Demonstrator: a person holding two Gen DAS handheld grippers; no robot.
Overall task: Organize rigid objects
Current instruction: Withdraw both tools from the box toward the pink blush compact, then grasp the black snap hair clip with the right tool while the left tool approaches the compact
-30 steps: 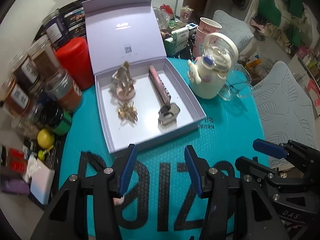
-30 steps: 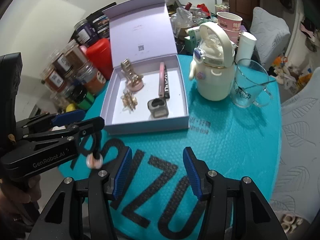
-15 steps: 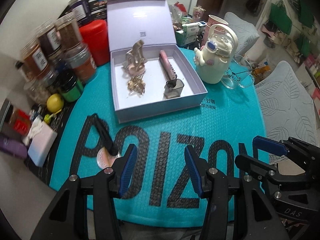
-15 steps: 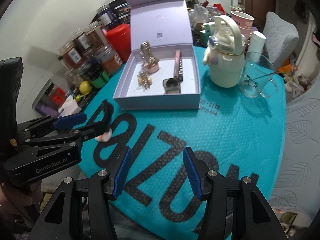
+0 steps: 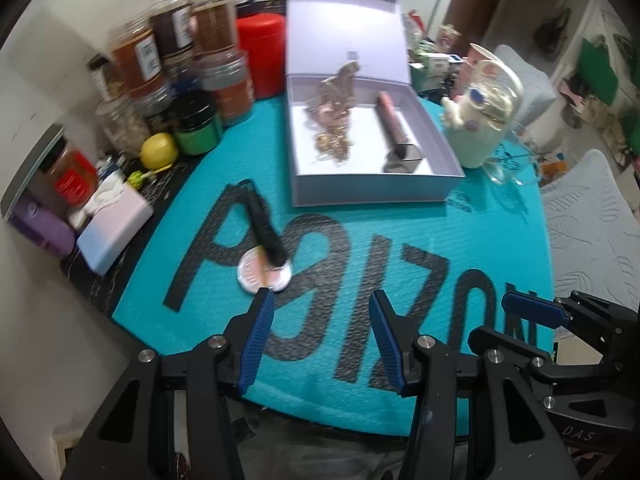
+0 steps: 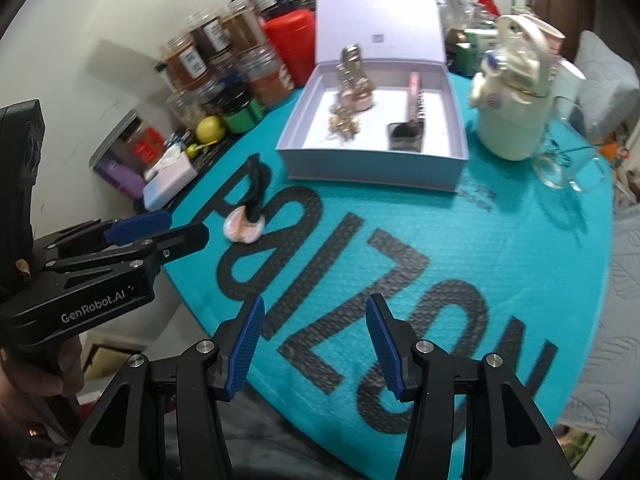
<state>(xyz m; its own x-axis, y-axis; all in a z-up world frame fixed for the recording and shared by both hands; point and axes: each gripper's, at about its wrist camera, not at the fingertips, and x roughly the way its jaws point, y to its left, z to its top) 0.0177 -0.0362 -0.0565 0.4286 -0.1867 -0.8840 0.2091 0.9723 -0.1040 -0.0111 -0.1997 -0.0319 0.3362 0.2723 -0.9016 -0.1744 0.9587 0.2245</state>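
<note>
A lilac gift box (image 5: 372,190) (image 6: 372,166) lies open on the teal mat, holding a gold ornament (image 5: 334,96), a pink stick (image 5: 390,120) and a small dark case (image 6: 405,136). A round pink compact (image 5: 256,274) (image 6: 236,230) lies on the mat with a black hair tie (image 5: 260,222) (image 6: 256,188) across it. My left gripper (image 5: 320,344) is open and empty, just short of the compact. My right gripper (image 6: 316,348) is open and empty above the mat's near edge; it also shows in the left wrist view (image 5: 532,312).
Several spice jars (image 5: 176,56), a red canister (image 5: 260,52) and a lemon (image 5: 159,150) crowd the left side. A cream kettle-shaped bottle (image 6: 514,108) and a glass mug (image 6: 568,164) stand right of the box. A white block (image 5: 114,232) lies at the left edge.
Both grippers have pulled back from the box toward the near edge. The compact and hair tie, hidden under the left gripper before, now lie in plain view on the mat.
</note>
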